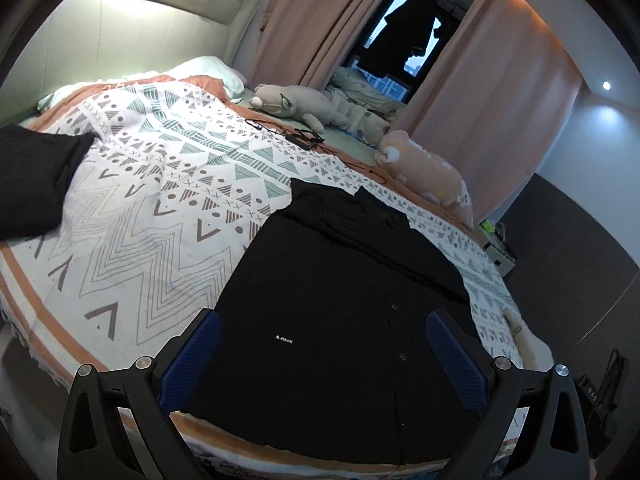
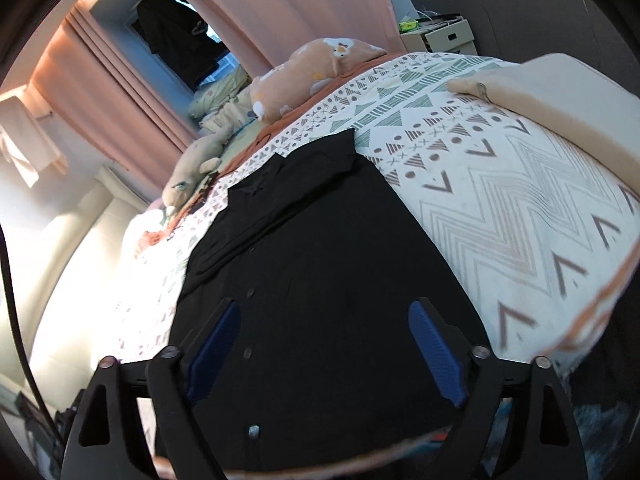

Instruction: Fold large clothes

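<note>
Left wrist view shows the black shirt (image 1: 340,320) lying flat at the bed's (image 1: 132,240) near edge, with left tongs (image 1: 322,344) and right tongs (image 2: 324,340) both spread apart above it.

One black shirt (image 1: 340,320) lies on one bed (image 1: 152,200). Two plush toys, a grey one (image 1: 296,100) and a tan one (image 1: 428,172), sit at its far side. One folded beige cloth (image 2: 560,104), one dark cloth (image 1: 32,176), two pink curtains (image 1: 320,12), and one storage box (image 2: 448,36).

The left gripper (image 1: 322,354), jaws wide apart, hovers over a black shirt (image 1: 332,312) (button side up) on the patterned bedspread (image 1: 160,184).
</note>
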Motion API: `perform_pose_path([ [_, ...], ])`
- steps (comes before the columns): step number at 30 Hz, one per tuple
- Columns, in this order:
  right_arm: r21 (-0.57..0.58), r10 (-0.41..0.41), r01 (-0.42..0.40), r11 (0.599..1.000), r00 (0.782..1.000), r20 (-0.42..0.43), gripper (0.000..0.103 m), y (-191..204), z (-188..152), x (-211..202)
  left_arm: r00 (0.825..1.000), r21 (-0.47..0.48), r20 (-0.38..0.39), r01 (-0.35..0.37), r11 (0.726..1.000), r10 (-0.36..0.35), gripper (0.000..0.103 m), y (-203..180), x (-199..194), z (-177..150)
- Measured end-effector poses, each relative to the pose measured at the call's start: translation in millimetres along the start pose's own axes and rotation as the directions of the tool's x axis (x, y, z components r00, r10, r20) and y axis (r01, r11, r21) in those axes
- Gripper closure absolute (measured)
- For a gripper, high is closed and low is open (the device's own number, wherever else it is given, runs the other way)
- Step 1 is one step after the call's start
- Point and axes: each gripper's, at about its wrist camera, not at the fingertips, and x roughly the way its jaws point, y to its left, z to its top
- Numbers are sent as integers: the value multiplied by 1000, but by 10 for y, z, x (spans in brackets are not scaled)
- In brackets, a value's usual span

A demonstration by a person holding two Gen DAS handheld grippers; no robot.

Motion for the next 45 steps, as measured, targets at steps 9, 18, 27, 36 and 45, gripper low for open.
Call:
perform_pose_path([
  [9,-63,69,-70,996,998,-16,13,-285,-261,-623,1000,74,-11,-13,997,14,1,58,-808,-107],
  [18,-61,103,-104,993,994,-35,13,-628,-355,-981,1000,109,-22,-12,994,15,6,220,-1231,-214],
  [27,-17,141,-143,990,986,-90,13,-943,-378,-862,994,2,-101,43,999,-42,22,577,-991,-309],
  [36,61,181,-172,983,965,-189,28,-1175,-493,-160,974,-104,-216,44,994,-66,43,984,-388,-475],
  [45,122,173,-148,981,959,-226,33,-1386,-562,361,955,-156,-286,30,987,-74,54,1183,97,-553],
])
